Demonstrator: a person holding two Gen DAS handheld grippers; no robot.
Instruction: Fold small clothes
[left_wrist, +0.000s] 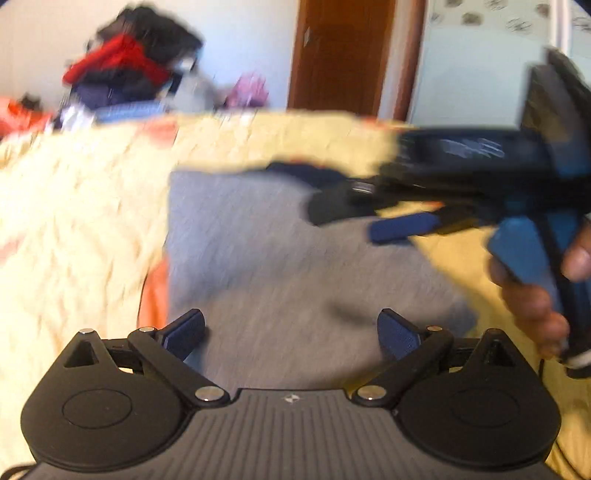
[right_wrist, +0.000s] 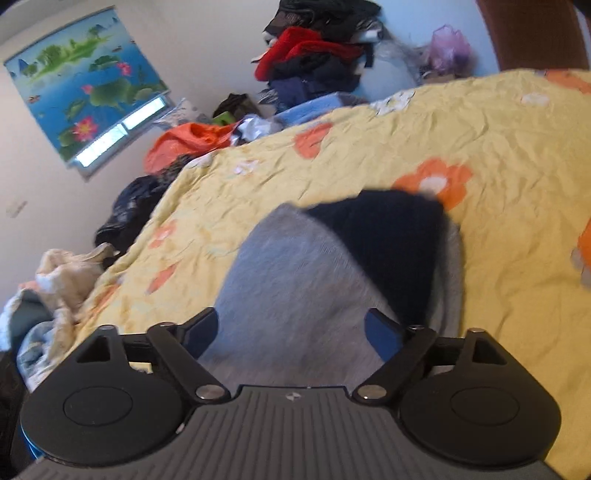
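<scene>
A small grey garment lies on the yellow flowered bedsheet. A dark navy part is folded over its far right side. My left gripper hovers over the garment's near edge, open, with nothing between its blue pads. My right gripper is also open above the grey cloth, with nothing in its jaws. In the left wrist view the right gripper reaches in from the right, blurred, held by a person's hand.
A heap of red and dark clothes stands beyond the bed's far edge, beside a brown door. An orange bag and crumpled clothes lie off the bed's left side. A lotus poster hangs on the wall.
</scene>
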